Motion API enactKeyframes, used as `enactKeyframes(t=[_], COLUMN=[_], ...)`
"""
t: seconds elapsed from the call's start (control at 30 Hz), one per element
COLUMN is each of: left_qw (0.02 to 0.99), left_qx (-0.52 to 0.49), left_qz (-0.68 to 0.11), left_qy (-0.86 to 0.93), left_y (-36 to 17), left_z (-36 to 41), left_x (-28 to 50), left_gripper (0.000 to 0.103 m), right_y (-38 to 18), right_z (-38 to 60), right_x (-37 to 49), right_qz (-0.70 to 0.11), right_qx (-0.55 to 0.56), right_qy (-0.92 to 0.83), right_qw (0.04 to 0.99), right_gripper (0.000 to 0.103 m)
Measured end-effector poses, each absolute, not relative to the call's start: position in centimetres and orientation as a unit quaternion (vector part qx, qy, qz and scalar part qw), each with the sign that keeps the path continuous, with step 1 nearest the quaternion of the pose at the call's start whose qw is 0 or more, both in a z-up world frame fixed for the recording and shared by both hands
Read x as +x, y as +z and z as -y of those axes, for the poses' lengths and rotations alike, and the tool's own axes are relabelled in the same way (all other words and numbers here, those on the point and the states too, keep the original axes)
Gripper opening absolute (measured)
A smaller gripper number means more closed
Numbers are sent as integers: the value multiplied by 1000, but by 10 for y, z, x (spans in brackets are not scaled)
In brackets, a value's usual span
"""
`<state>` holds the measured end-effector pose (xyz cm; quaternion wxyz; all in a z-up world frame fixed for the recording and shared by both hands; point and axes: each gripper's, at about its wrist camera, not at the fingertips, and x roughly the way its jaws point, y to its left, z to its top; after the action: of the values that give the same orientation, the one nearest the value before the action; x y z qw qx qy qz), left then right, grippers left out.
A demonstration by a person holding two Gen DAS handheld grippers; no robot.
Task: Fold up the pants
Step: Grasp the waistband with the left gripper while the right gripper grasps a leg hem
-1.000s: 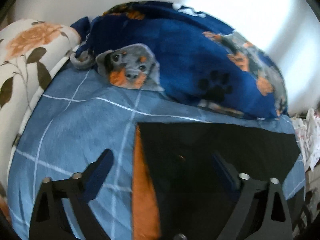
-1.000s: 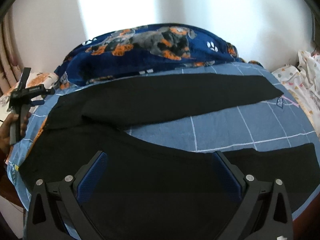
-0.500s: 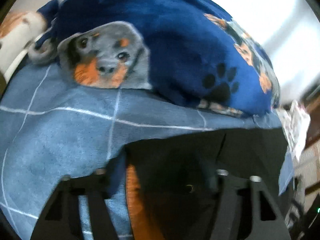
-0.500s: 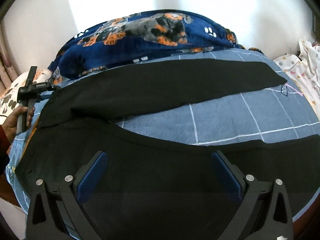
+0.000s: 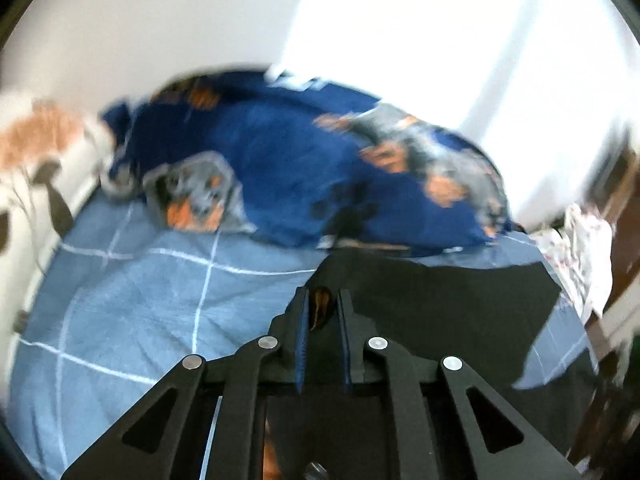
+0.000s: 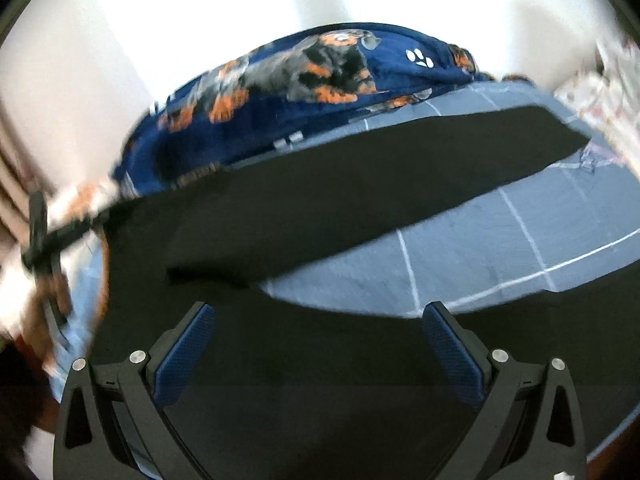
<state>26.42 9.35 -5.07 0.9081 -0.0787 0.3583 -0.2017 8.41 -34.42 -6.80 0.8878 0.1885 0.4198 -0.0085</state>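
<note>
- Black pants (image 6: 360, 208) are seen spread across a blue checked sheet (image 6: 480, 264), one leg stretched toward the far right and the other lying along the near edge under the right gripper (image 6: 316, 336).
- The right gripper is held with its blue-padded fingers (image 6: 184, 356) wide apart above the near leg; nothing is gripped between them.
- The left gripper (image 5: 323, 304) is shown with its fingers drawn nearly together, pinched on an edge of the pants (image 5: 440, 304) at the waist end; a strip of orange lining (image 5: 320, 308) is visible in the narrow gap.
- A navy dog-print blanket (image 5: 304, 168) is heaped along the far side of the bed, just behind the far leg, against a white wall (image 5: 160, 20).
- A floral pillow (image 5: 36, 148) is seen at the left of the blanket, blurred.
- Pale patterned cloth (image 5: 580, 248) hangs at the right edge of the bed, near the leg's hem.
- In the right wrist view the left gripper (image 6: 44, 240) appears at the far left, heavily blurred, at the waist end of the pants.
</note>
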Motion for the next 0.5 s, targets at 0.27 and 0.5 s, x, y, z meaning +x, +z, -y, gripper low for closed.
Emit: enactKeyframes(t=[0.27, 0.5], left_qw=[924, 919], left_qx=[-79, -120], left_qz=[-299, -307], left_qy=[-225, -216], left_y=[-22, -33], left_z=[-72, -78], left_x=[150, 80], left_gripper=[13, 13], right_y=[-72, -89], right_z=[396, 400], right_x=[156, 236], right_qz=[-403, -434], right_qx=[391, 449], right_qy=[40, 72], right_qw=[827, 778], right_gripper=[103, 103])
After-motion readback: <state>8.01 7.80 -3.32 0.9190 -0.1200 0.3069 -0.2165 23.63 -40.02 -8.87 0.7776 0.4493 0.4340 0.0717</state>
